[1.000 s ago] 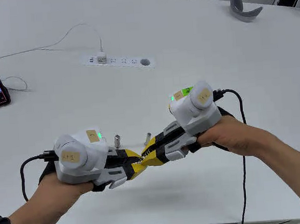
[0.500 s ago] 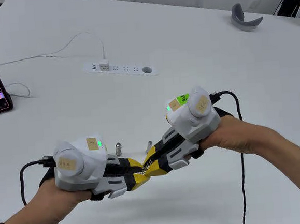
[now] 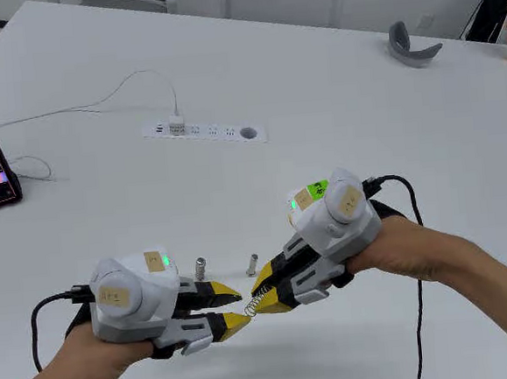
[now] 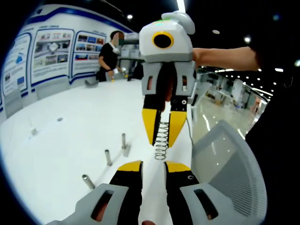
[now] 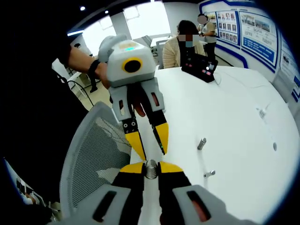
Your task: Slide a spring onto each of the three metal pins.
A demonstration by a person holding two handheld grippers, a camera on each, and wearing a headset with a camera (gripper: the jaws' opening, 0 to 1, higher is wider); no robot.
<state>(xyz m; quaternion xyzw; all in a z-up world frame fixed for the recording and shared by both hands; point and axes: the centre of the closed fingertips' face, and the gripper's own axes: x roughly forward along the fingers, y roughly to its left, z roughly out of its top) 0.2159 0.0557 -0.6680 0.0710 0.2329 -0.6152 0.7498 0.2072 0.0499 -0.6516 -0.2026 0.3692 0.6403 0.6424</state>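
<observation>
The spring (image 4: 161, 140) is pinched in the closed jaws of the right gripper (image 5: 151, 168), up off the desk (image 3: 343, 103). Its long way points at the left gripper (image 4: 153, 167), whose jaws are open and hold nothing; the loose end is just in front of them. Just past the tips stand a pin wearing a spring (image 3: 200, 268) and a pin that looks bare (image 3: 252, 263). The bare pin is nearer the right gripper, so it likely comes next.
</observation>
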